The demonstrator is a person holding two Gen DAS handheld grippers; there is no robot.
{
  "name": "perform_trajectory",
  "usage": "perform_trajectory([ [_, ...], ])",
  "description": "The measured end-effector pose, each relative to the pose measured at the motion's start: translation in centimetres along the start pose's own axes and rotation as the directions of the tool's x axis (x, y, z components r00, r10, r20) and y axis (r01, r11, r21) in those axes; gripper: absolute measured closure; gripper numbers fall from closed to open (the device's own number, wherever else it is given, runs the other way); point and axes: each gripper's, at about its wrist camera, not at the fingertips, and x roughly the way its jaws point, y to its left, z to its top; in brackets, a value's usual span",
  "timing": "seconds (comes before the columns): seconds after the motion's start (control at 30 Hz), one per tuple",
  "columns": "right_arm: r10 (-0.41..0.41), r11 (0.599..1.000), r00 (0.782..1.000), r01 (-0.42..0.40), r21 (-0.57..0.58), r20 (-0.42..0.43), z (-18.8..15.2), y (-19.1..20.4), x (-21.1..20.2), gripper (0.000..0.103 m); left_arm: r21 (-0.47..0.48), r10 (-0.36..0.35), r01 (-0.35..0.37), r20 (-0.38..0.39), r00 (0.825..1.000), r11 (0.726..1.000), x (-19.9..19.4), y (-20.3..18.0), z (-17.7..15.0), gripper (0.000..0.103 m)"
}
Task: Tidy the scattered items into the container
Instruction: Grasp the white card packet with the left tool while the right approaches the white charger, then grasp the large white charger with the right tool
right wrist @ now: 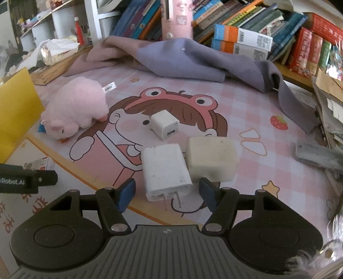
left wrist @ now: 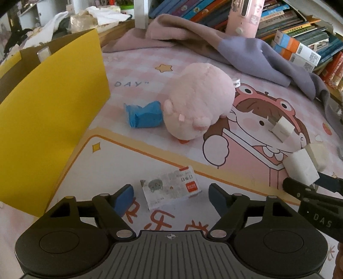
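Observation:
A yellow cardboard box (left wrist: 53,107) stands open at the left of the cartoon-printed mat. My left gripper (left wrist: 170,199) is open over a small printed packet (left wrist: 171,188) that lies flat just past its blue pads, untouched. My right gripper (right wrist: 167,193) is open too. A white plug charger (right wrist: 165,169) lies between its tips with a gap on each side. A beige block (right wrist: 212,158) touches that charger's right side. Further back are a small white cube charger (right wrist: 165,125), a pink plush pig (left wrist: 199,103) and a crumpled blue packet (left wrist: 145,115).
A purple-grey cloth (right wrist: 193,62) lies bunched along the back of the mat. Behind it stand rows of books (right wrist: 246,23) and a pink bottle (right wrist: 176,19). A grey flat object (right wrist: 315,155) lies at the right edge beside piled papers.

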Motion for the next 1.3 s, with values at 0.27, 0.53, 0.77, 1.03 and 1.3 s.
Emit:
perform_trajectory([
  [0.27,0.003,0.999,1.000,-0.001,-0.052,0.025,0.2,0.6,0.7,0.039,0.008,-0.033,0.033,0.014,0.999,0.999,-0.2,0.6,0.2,0.044],
  [0.53,0.020,0.997,0.999,-0.017,-0.074,0.031,0.4,0.6,0.7,0.054,0.131,-0.087,0.084,0.019,0.996,0.988,-1.0,0.0,-0.4,0.044],
  [0.77,0.056,0.997,0.998,-0.056,-0.058,-0.007,0.1,1.2,-0.2,0.054,0.226,-0.094,0.082,0.043,0.995,0.971,-2.1,0.0,-0.5,0.044],
  [1.03,0.053,0.992,0.999,-0.052,-0.116,0.008,0.2,2.1,0.5,0.052,0.203,-0.105,0.095,0.040,0.994,0.975,-3.1,1.2,-0.7,0.044],
  [1.3,0.086,0.991,0.996,-0.087,-0.100,-0.012,0.2,1.9,-0.7,0.062,0.234,-0.160,0.145,0.047,0.986,0.961,-5.2,0.9,-0.8,0.044],
])
